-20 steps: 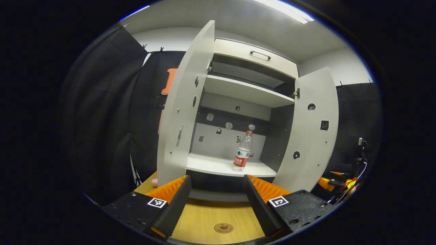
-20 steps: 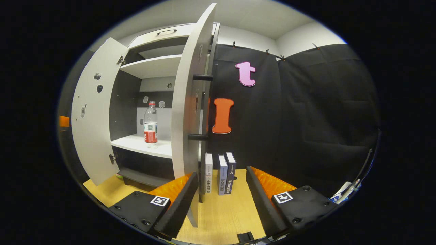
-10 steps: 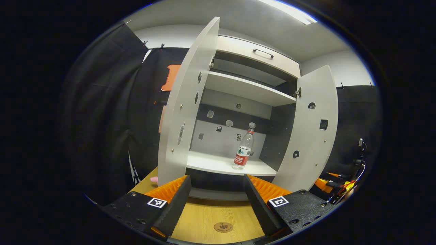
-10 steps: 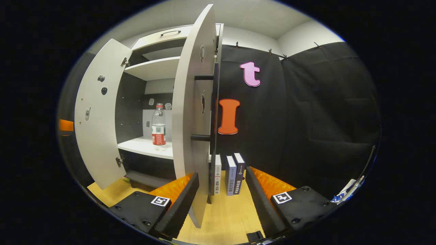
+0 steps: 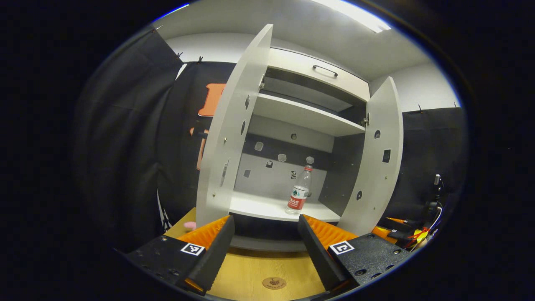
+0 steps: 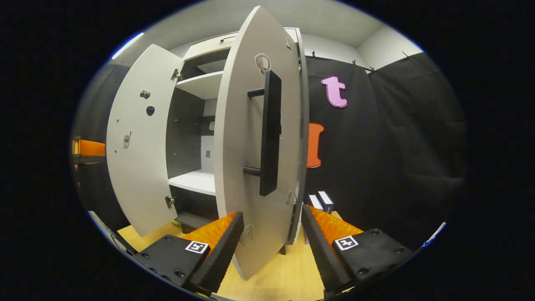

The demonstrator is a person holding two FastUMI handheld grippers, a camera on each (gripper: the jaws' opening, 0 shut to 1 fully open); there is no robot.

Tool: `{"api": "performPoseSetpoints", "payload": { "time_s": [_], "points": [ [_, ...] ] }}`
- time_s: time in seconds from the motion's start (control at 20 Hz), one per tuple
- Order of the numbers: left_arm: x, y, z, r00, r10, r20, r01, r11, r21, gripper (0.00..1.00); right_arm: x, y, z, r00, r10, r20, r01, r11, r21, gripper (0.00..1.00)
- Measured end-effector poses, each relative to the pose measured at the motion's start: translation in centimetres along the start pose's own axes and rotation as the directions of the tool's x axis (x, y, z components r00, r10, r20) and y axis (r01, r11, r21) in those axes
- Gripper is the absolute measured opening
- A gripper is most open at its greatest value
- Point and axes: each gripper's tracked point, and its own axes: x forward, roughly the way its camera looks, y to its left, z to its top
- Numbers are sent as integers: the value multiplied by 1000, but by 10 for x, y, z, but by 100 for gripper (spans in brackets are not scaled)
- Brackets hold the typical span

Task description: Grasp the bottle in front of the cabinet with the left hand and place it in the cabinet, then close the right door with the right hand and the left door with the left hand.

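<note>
A clear bottle with a red label and red cap stands upright on the cabinet's lower shelf. My left gripper is open, back from the cabinet over the wooden table. The left door stands wide open. The right door is swung partway in. In the right gripper view this right door with its black bar handle looms close. Its lower edge sits between the fingers of my open right gripper, and it hides the bottle.
A drawer with a handle tops the cabinet, over an upper shelf. Books stand on the wooden table right of the cabinet. A small pink thing lies by the left door's foot. Cables lie at the far right.
The right door has swung partway toward shut and covers the bottle in the right gripper view. My right gripper moved in on the door. My left gripper drew back slightly.
</note>
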Motion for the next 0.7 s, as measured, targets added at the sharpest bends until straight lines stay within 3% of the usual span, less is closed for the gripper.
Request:
{"api": "performPoseSetpoints", "payload": {
  "time_s": [0.35,0.7],
  "points": [
    [-6,22,9,998,62,18,-62,998,13,93,52,42,6,996,86,27,-85,996,-33,94],
    [-16,49,15,991,130,31,-130,992,4,93,125,81,9,995,101,24,-99,992,-83,94]
  ]
}}
